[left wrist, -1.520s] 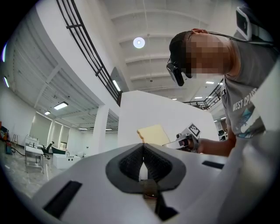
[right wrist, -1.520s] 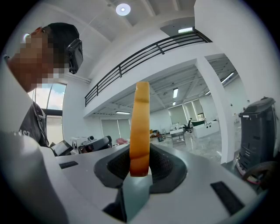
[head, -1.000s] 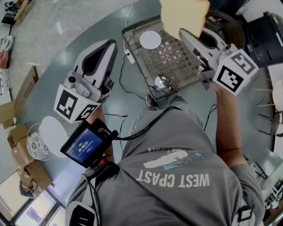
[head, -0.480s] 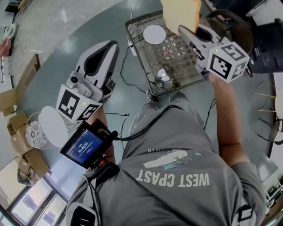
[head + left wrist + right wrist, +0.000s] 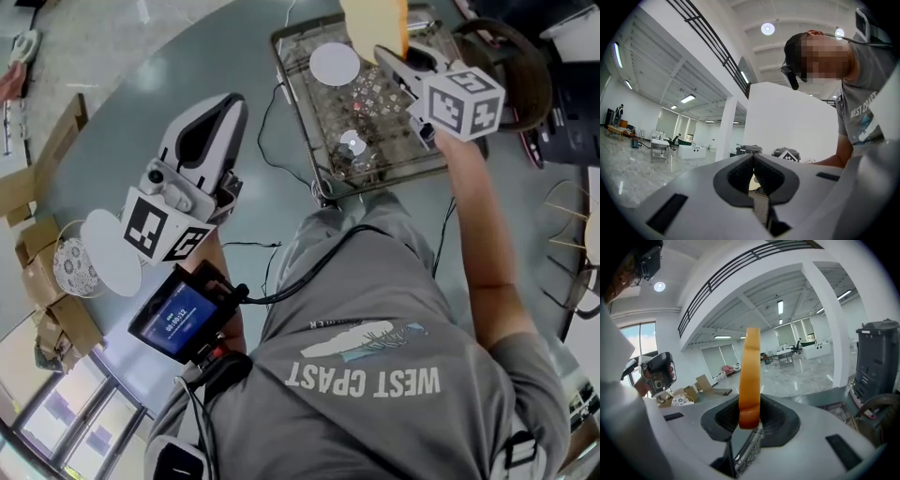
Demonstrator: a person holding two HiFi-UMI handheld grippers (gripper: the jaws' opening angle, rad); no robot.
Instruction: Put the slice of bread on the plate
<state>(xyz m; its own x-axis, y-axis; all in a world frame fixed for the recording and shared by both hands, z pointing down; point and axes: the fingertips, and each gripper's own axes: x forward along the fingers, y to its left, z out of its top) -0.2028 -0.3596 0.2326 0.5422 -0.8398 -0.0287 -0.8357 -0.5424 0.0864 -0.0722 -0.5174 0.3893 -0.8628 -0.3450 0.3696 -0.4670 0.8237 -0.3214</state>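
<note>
My right tool point(image 5: 749, 420) grips the upright tan bread slice point(image 5: 751, 376) above the metal wire rack point(image 5: 398, 131); my left tool point(image 5: 753, 174) is clenched, empty.

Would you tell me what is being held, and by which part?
The right gripper pinches the slice of bread by its lower edge; the left gripper is empty.

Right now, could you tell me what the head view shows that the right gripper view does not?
Only the head view shows the white plate in the wire tray and the handheld screen. Only the right gripper view shows the ceiling lights and balcony railing. Both show the slice of bread clamped in the right gripper, plus the left gripper.
</note>
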